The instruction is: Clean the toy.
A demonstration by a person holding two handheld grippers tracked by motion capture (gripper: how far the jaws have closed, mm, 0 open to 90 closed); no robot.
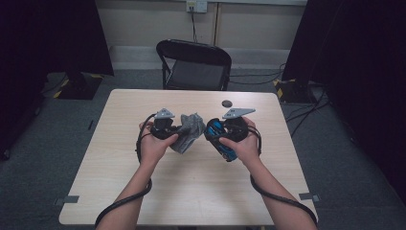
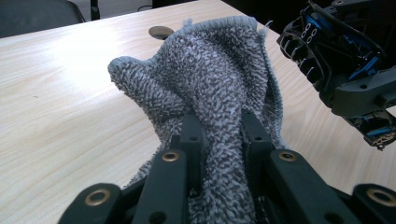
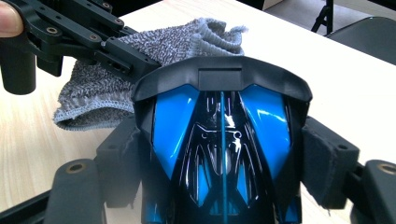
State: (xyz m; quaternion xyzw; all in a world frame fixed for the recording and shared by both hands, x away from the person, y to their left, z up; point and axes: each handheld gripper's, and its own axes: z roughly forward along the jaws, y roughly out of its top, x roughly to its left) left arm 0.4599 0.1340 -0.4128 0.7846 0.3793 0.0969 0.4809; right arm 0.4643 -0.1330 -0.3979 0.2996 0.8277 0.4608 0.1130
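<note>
Terry cloth (image 2: pixel 219 79), grey and floppy, hangs pinched between the fingers of the left gripper (image 1: pixel 178 130), bunched and lifted just above the surface (image 1: pixel 191 191); being soft and light, it should drape and fold wherever it is not held, so an edge or corner looks like the best place to take it. Beside it, close but apart, the right gripper (image 3: pixel 224 135) has its fingers clamped on the flanks of a glossy blue-and-black toy car (image 3: pixel 219 154), hard and likely slippery, so a squeeze across the sides suits it.

One grey cloth (image 1: pixel 188 132), one blue-and-black toy car (image 1: pixel 219 138), one dark disc (image 1: pixel 227 103), one folding chair (image 1: pixel 195 64)
</note>
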